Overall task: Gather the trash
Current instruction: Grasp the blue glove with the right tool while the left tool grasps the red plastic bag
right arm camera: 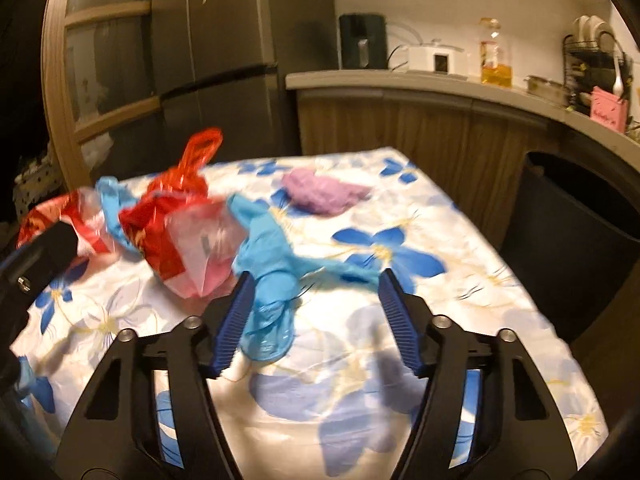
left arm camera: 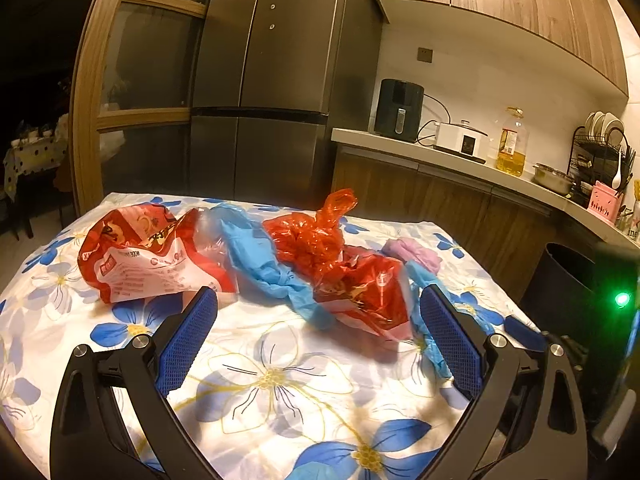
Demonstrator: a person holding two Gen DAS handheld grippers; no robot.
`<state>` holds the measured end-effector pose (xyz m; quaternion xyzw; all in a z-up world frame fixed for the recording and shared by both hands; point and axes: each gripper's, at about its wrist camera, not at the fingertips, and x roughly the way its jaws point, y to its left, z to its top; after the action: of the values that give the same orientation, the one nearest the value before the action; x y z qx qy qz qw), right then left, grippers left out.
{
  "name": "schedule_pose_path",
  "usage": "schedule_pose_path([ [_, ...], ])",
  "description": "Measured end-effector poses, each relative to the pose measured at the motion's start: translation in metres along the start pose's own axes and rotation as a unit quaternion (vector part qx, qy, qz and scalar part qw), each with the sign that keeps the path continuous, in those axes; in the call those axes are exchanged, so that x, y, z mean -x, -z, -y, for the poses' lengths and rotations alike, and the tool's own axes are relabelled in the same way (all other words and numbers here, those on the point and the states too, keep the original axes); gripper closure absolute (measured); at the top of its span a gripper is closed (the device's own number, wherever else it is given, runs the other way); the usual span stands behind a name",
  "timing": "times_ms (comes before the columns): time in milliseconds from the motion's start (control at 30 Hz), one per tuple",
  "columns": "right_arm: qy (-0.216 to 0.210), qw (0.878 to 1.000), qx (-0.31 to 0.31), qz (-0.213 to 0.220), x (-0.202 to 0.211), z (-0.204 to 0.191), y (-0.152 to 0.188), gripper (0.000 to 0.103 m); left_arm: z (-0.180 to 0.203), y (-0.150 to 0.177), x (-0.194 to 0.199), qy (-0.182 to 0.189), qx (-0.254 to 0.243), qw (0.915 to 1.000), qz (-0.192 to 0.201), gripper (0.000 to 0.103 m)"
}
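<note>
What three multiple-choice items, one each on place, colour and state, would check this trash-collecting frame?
1. Where does the purple crumpled wad lie?
A. on the flowered tablecloth
B. on the kitchen counter
C. in the dark bin

2. What colour is the glove between the right gripper fingers?
A. red
B. blue
C. purple

3. How does the left gripper stand?
A. shut on a red bag
B. open, holding nothing
C. shut on nothing

Key: 1 A, the wad rests on the cloth towards the table's far side. 2 B, the glove is light blue. 3 B, its fingers stand wide apart, with the red wrapper lying loose on the cloth beyond them.
</note>
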<state>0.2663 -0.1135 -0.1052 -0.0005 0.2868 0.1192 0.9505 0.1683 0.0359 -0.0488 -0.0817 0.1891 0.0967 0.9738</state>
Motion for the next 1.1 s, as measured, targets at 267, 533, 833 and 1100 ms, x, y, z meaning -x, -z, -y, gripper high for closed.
schedule_pose_path([
  [267, -0.025, 0.999, 0.01, -0.034, -0.023, -0.012, 0.003, 0.068, 0.0, 0.004, -0.012, 0.006, 0.004, 0.9998, -0.016, 0.006],
  [533, -0.042, 0.998, 0.021, -0.036, -0.024, -0.017, 0.004, 0.093, 0.0, 0.005, -0.016, 0.008, 0.005, 0.9997, -0.023, 0.006],
  [833, -0.039, 0.998, -0.04, 0.001, 0.003, 0.015, 0.001, 0.098, 0.014, -0.003, -0.037, 0.014, 0.013, 0.999, -0.04, 0.006],
  [1100, -0.021, 0.999, -0.033, 0.027, 0.027, 0.028, 0.0, 0.098, 0.025, 0.002, -0.076, 0.023, 0.037, 0.9943, -0.098, 0.026],
])
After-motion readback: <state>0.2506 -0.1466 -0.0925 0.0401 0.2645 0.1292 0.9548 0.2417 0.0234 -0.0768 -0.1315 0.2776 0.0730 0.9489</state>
